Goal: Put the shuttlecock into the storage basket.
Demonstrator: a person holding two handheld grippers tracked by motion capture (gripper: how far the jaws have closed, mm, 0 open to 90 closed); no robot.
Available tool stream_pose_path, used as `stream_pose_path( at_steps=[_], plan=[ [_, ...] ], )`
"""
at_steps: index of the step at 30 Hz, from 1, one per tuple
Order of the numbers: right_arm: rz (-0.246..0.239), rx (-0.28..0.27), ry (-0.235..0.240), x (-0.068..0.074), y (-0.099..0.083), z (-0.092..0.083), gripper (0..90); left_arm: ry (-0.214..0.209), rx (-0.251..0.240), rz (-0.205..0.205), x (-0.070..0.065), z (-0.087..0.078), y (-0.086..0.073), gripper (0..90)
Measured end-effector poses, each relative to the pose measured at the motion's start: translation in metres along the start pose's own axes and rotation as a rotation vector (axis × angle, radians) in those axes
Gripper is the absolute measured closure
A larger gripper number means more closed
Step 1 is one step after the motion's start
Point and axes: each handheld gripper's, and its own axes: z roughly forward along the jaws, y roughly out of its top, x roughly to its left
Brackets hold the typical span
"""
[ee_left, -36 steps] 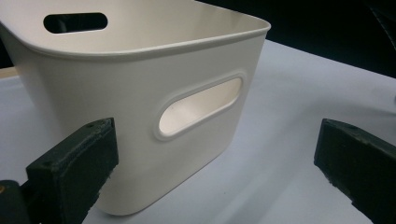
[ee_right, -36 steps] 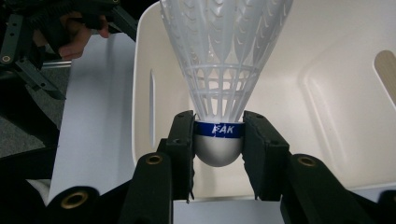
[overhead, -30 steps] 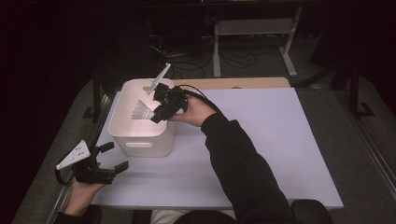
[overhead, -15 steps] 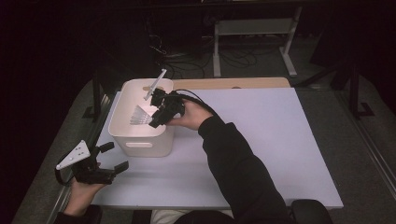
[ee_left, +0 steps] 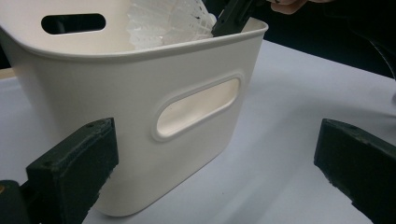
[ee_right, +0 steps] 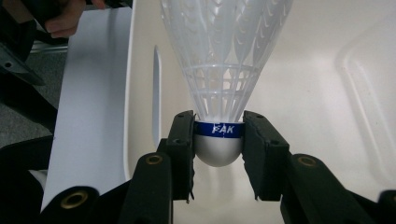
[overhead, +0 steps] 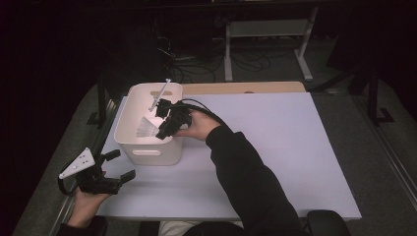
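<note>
A white plastic shuttlecock (ee_right: 224,56) with a blue band round its cork is pinched at the cork by my right gripper (ee_right: 218,140), which is shut on it. In the high view that gripper (overhead: 164,129) reaches over the right rim of a white plastic bin (overhead: 147,156), and the shuttlecock (overhead: 146,129) hangs inside it with its skirt pointing left. From the left gripper view the bin (ee_left: 140,84) fills the foreground and the shuttlecock skirt (ee_left: 168,21) shows above its rim. My left gripper (overhead: 114,167) rests open near the table's front left corner, nothing between its fingers.
The bin stands at the back left of a pale mat (overhead: 275,147) covering the table. A white stick-like piece (overhead: 160,94) rises from the right gripper over the bin's far rim. Cables and a metal frame (overhead: 265,44) lie on the dark floor beyond.
My right gripper has sunk a little with the shuttlecock, lowering it deeper into the bin. The left gripper has stayed where it was.
</note>
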Motion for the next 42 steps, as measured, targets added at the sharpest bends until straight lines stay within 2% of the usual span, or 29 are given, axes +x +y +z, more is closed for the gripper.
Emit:
stream_pose_path(
  at_steps=[3, 4, 6, 11, 19, 28, 38, 42],
  plan=[
    [0.006, -0.001, 0.006, 0.000, 0.000, 0.001, 61.6, 0.000, -0.002, -0.002, 0.000, 0.000, 0.000, 0.0],
    [0.008, -0.005, 0.006, -0.001, 0.000, 0.001, 55.8, 0.000, -0.002, -0.002, 0.000, 0.000, 0.000, 0.0],
    [0.014, -0.007, 0.011, -0.001, 0.001, 0.000, 52.8, -0.001, -0.002, -0.002, 0.000, 0.000, 0.000, 0.0],
    [0.022, -0.016, -0.005, -0.002, 0.000, -0.004, 46.4, -0.001, -0.003, -0.002, 0.000, 0.000, 0.000, 0.0],
    [0.052, -0.028, -0.041, -0.005, -0.002, -0.012, 30.6, -0.002, -0.003, -0.004, 0.000, 0.000, 0.000, 0.0],
    [0.068, -0.047, -0.071, -0.004, -0.005, -0.022, 17.6, -0.001, -0.002, -0.005, 0.000, 0.000, 0.000, 0.0],
    [0.079, -0.075, -0.102, -0.004, -0.011, -0.035, 11.3, 0.002, 0.004, -0.001, 0.000, 0.000, 0.000, 0.0],
    [0.084, -0.080, -0.121, -0.002, -0.014, -0.040, 2.7, 0.003, 0.004, -0.001, 0.000, 0.000, 0.000, 0.0]
  ],
)
